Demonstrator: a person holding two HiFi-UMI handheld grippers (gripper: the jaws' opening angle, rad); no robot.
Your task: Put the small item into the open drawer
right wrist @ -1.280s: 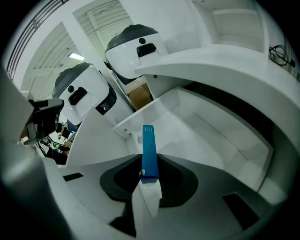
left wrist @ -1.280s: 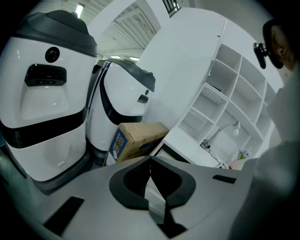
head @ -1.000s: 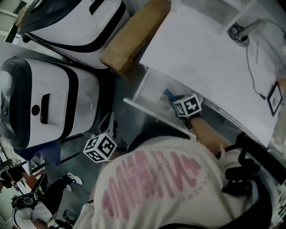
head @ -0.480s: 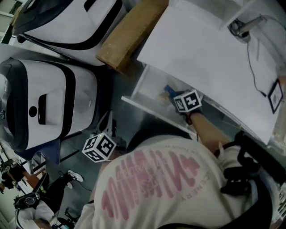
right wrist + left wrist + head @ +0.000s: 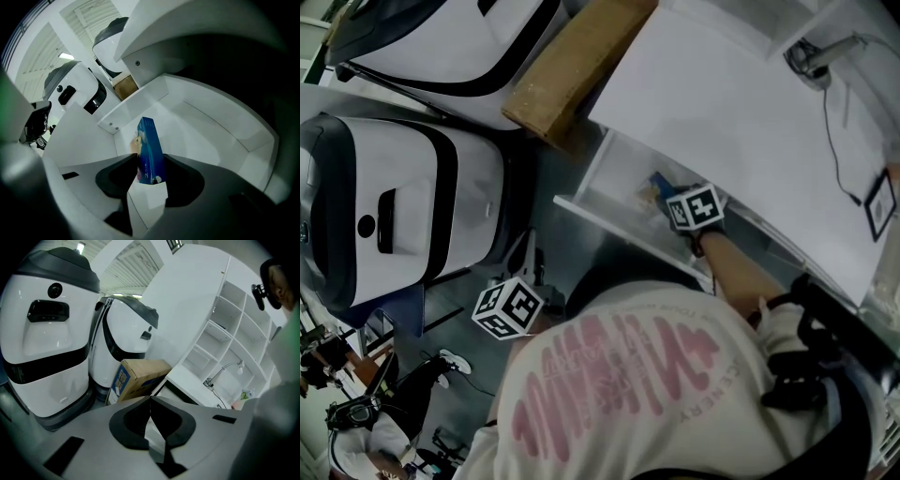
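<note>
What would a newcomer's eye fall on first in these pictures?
A small blue carton stands on end inside the open white drawer, between the jaws of the right gripper, which have just been opening. At the head view's left, a big white machine with black bands sits on the floor, with a brown cardboard box above it in the picture.

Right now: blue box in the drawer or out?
In. The blue box is inside the open drawer, between the right tongs, whose jaws have just been opening.
</note>
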